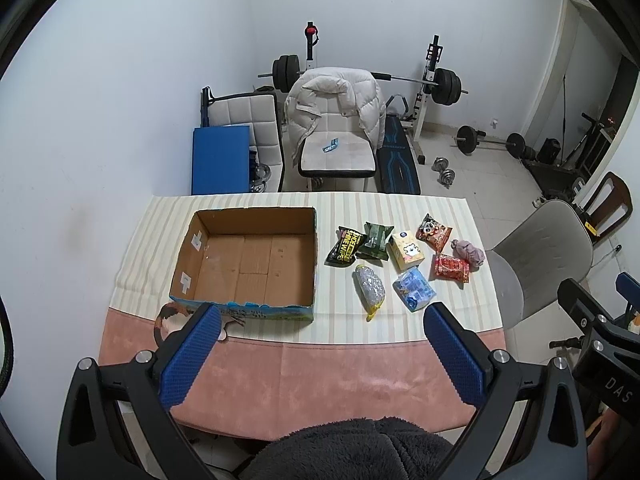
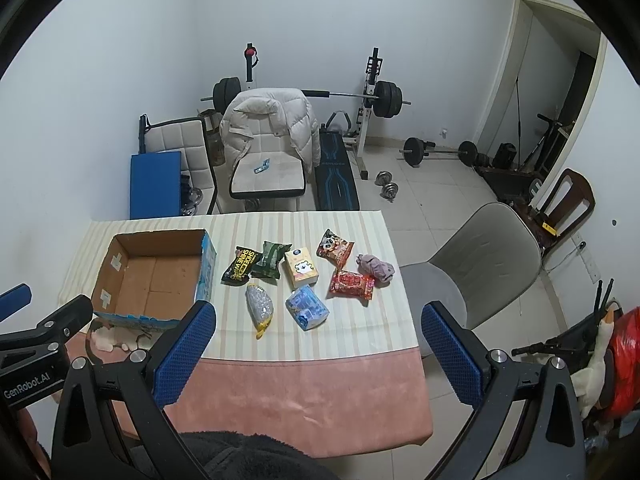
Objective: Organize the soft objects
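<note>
An empty open cardboard box point(image 1: 248, 256) point(image 2: 152, 276) sits on the left of the table. To its right lie several soft packs: a black-and-yellow wipes pack point(image 1: 346, 246) point(image 2: 240, 269), a dark green pack point(image 1: 375, 240), a yellow tissue box point(image 1: 408, 256) point(image 2: 302, 270), a red snack bag point(image 1: 433, 232), a red pack point(image 1: 451, 268) point(image 2: 352, 285), a purple cloth bundle point(image 1: 468, 253) point(image 2: 375, 268), a silver bag point(image 1: 370, 290) point(image 2: 260, 306) and a blue pack point(image 1: 414, 290) point(image 2: 307, 307). My left gripper point(image 1: 320, 356) is open above the table's near edge. My right gripper point(image 2: 316, 356) is open, also near and above.
The table point(image 1: 340, 380) has a striped cloth point(image 1: 360, 204) over a pink one. A grey chair point(image 2: 480, 264) stands to the right. Behind the table are a chair with a white jacket point(image 1: 336, 108), a weight bench and barbells on the floor.
</note>
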The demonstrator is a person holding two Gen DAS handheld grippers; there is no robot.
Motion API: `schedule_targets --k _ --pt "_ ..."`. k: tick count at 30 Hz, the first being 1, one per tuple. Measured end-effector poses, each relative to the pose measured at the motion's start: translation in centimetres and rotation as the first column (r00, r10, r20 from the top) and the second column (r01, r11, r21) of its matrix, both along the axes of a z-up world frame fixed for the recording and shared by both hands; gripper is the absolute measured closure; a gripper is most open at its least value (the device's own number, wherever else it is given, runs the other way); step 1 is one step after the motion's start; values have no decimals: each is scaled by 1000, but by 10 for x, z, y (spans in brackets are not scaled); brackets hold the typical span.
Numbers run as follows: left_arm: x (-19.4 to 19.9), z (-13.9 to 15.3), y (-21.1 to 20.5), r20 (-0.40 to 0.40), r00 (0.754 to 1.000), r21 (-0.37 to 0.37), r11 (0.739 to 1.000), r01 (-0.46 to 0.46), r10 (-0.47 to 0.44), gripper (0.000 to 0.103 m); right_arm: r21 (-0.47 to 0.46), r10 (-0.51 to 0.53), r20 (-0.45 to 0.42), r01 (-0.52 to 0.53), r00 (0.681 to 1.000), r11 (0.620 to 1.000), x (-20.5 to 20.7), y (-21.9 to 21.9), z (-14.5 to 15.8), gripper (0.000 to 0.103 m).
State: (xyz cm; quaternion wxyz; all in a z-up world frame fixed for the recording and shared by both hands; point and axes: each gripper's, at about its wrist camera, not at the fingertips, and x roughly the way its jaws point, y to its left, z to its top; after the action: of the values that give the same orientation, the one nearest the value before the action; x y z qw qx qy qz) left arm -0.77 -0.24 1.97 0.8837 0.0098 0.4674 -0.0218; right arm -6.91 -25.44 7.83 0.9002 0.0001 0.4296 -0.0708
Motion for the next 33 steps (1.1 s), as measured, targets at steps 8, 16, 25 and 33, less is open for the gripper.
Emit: schedule_targets --k 8,16,25,33 --pt "0 1 0 -1 1000 -5 1000 2 -2 0 -1 -1 1 1 1000 1000 -1 0 0 0" --pt "3 3 -2 -2 1000 -5 1000 4 -4 0 1 0 2 0 1000 1000 -1 0 0 0" --pt "4 7 -3 3 1000 -2 1000 7 -7 0 -3 -6 5 6 1000 1000 1 2 2 0" --pt "2 7 -2 6 1000 -5 1000 2 -2 0 3 -4 5 4 1000 1000 1 0 2 0"
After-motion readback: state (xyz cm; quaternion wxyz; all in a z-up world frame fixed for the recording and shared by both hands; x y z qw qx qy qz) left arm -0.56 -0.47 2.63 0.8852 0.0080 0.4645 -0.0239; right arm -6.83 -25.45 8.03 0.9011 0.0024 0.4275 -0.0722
